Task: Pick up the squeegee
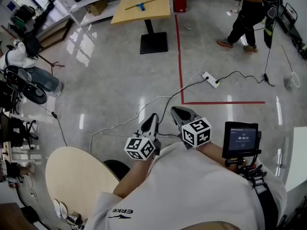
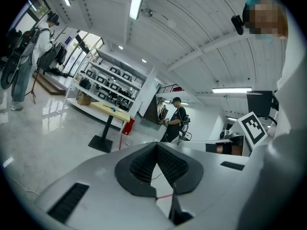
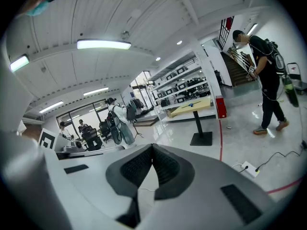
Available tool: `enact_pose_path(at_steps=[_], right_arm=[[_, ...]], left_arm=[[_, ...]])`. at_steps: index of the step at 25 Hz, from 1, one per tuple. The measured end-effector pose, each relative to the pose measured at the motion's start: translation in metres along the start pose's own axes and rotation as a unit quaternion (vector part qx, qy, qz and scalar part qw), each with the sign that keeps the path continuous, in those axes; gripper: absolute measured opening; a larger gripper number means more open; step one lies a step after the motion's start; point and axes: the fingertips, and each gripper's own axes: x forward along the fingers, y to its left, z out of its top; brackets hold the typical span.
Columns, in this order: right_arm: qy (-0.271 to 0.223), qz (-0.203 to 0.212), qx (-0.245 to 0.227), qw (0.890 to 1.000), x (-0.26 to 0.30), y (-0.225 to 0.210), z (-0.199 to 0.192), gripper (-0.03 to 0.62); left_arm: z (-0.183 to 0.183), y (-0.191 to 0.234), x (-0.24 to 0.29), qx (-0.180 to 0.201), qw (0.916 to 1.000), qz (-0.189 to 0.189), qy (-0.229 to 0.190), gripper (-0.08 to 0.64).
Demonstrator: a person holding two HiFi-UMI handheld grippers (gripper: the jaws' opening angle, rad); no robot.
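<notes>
Left gripper and right gripper sit bottom middle, both squeezed shut, empty. The squeegee lies on the yellow table up top.

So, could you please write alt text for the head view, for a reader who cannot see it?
Seen from above, a person holds the left gripper and the right gripper, both shut and empty, near the chest. Far ahead across the shiny floor, a blue squeegee lies on a yellow table, near a red floor line.
</notes>
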Motion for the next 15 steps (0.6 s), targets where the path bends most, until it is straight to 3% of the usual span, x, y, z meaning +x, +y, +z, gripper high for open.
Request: enact_pose_path(at_steps=[10, 15], right_arm=[[0.012, 0.0, 0.001, 1.0, 0.001, 0.013, -0.011, 0.003], [0.019, 0.003, -0.004, 1.0, 0.029, 0.038, -0.021, 0.003]], left_arm=[[-0.002, 0.013, -0.017, -0.013, 0.9998, 0.015, -0.001, 0.005], [0.001, 0.045, -0.037, -0.02, 0.9996, 0.02, -0.007, 0.005]])
